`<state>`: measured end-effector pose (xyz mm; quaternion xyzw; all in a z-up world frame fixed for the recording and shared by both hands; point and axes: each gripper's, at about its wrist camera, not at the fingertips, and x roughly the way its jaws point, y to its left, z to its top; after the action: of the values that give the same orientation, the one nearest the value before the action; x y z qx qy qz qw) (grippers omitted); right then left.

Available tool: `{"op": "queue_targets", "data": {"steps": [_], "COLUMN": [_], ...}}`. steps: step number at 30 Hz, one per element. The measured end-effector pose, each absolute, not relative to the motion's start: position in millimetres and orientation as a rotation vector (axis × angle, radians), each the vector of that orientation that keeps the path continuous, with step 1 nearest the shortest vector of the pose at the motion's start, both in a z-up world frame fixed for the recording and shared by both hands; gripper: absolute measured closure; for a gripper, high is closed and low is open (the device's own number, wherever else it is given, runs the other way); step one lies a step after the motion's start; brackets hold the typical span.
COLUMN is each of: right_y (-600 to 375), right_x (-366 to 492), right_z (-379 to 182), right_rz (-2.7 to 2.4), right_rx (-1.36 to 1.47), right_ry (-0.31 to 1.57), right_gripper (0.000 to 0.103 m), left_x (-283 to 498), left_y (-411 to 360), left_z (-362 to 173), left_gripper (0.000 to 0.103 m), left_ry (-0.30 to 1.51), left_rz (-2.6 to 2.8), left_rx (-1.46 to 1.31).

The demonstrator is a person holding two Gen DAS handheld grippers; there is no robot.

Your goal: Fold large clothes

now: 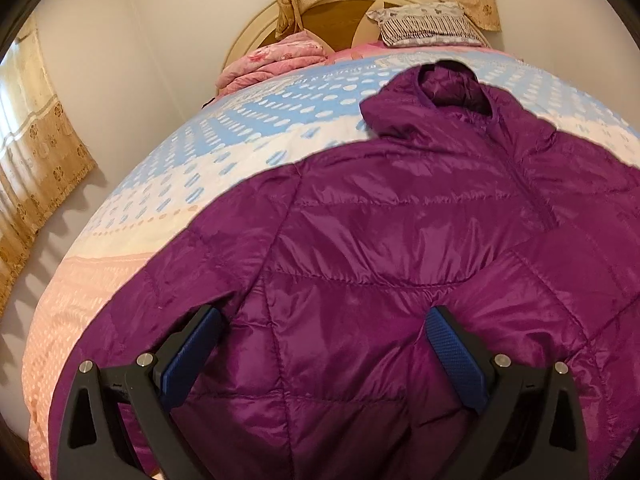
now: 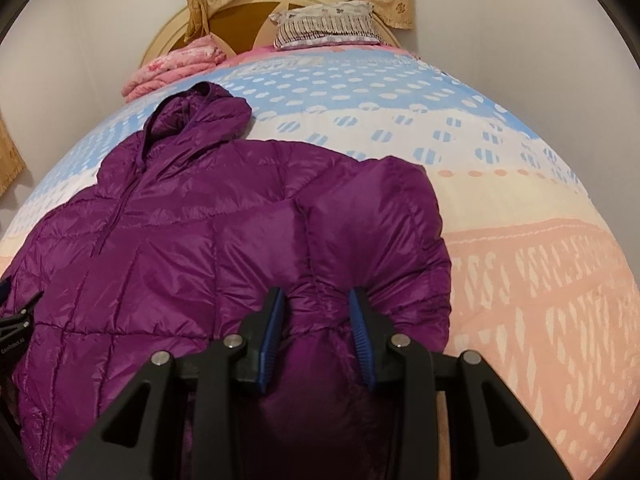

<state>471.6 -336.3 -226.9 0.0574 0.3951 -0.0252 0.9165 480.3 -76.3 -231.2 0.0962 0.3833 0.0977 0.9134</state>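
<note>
While my right gripper (image 2: pixel 316 312) pinches a bunched fold of the purple jacket (image 2: pixel 192 240), its blue fingers (image 2: pixel 272 336) stand narrowly apart with the puffy fabric squeezed between them. The jacket lies front-up on the bed (image 2: pixel 520 240), hood (image 2: pixel 200 116) toward the headboard (image 2: pixel 240 12), and from my right wrist view I see its near sleeve folded over the body, with bare peach and blue bedspread on the far side. At that view's left edge a black sliver of the other gripper shows. Only my left wrist view shows the left gripper (image 1: pixel 324 320) properly: its fingers (image 1: pixel 192 356) are spread wide, resting over the jacket's lower body, one at the gap between sleeve and body, pressing on nothing that I can see. That view also gives me the curtain (image 1: pixel 36 168) by the wall. Both views show the pink blanket (image 2: pixel 172 68) and striped pillow (image 2: pixel 324 26) near the headboard.
</note>
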Motion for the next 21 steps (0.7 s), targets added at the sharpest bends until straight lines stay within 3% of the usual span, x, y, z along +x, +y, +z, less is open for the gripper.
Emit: {"op": "queue_targets", "data": {"steps": [2,3,4,11,21], "right_y": [-337.7,-336.3,-332.0,-290.3,-283.8], "right_x": [458.0,450.2,443.6,447.5,458.0], "right_z": [-210.3,-202.3,-195.8,-221.7,-244.6], "right_rz": [-0.078,-0.085,-0.073,-0.003,-0.033], "right_rx": [0.154,0.17,0.174,0.068,0.011], "right_ry": [0.77,0.747,0.73,0.801,0.844], "right_gripper": [0.053,0.04,0.033,0.039,0.036], "left_x": [470.5,465.2,460.7,480.3,486.0], "left_y": [-67.4,-64.0,-60.8,-59.9,-55.6], "left_z": [-216.8,-210.8,-206.0,-237.6,-244.8], "left_gripper": [0.001,0.001,0.001,0.001,0.001], "left_ry": [0.743,0.719,0.699,0.836,0.866], "left_rz": [0.189,0.181,0.172,0.189,0.185], "left_rx": [0.16,0.144,0.129,0.158,0.126]}}
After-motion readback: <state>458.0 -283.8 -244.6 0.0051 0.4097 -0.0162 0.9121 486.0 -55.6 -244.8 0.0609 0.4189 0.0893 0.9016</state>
